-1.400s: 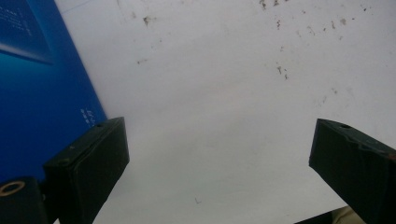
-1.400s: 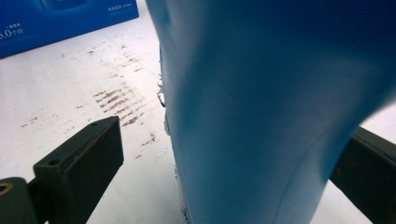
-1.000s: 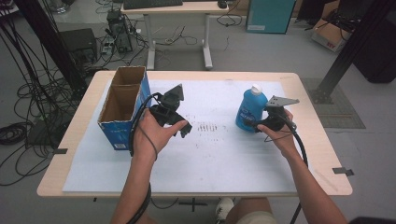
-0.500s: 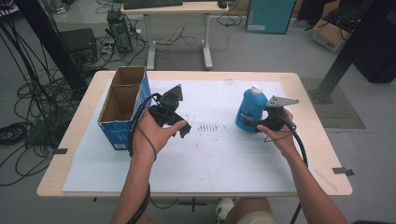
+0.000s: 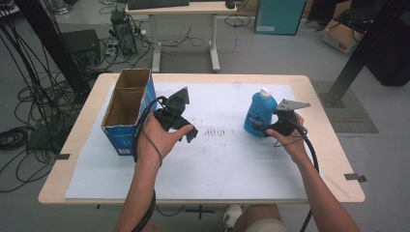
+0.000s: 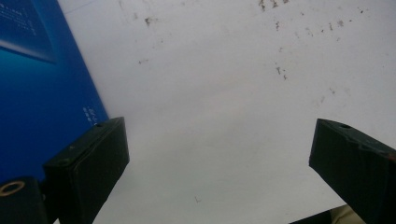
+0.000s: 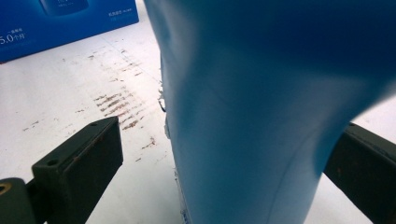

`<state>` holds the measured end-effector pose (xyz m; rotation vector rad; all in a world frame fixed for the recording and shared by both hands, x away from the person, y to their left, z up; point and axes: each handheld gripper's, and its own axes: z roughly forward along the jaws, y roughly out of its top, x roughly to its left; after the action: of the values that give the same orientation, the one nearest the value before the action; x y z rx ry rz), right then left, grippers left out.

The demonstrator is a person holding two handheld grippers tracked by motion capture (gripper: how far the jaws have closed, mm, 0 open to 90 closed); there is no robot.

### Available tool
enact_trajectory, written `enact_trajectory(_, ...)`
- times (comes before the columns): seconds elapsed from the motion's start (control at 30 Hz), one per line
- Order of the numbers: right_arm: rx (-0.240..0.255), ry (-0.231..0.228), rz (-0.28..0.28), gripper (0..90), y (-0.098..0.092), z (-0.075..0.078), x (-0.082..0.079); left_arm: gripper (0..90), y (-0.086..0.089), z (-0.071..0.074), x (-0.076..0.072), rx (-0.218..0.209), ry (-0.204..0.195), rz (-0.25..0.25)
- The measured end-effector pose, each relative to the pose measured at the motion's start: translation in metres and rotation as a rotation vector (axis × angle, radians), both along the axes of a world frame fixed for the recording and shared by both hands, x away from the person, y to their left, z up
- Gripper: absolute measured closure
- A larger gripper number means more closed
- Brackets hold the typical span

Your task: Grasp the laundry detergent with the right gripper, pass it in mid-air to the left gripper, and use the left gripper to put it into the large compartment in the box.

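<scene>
- Right hand-held gripper (image 7: 224, 154): jaws spread around upright blue bottle (image 5: 259, 112), left jaw clear of it.
- Left hand-held gripper (image 6: 219, 158): jaws apart, empty, beside blue cardboard box (image 5: 126, 116).
- Bottle stands on white table (image 5: 232, 159) sheet, right side.

Grey floor (image 5: 270, 53), cable tangle (image 5: 29, 96) left, desk (image 5: 183, 9) behind, teal cabinet (image 5: 280, 14), cardboard box (image 5: 341, 34) far right.

box (image 5: 126, 110) left on table (image 5: 319, 121), bottle (image 5: 259, 113) right
</scene>
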<state>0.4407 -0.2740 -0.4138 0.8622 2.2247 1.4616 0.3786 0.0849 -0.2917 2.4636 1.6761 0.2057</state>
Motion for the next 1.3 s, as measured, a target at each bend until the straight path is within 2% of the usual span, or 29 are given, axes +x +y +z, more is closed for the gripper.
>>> enact_trajectory(1.3,-0.001,-0.003,0.005,1.7,0.001,-0.0005,0.0005,5.3,0.0,-0.0004,0.0007,-0.003,0.0,-0.005)
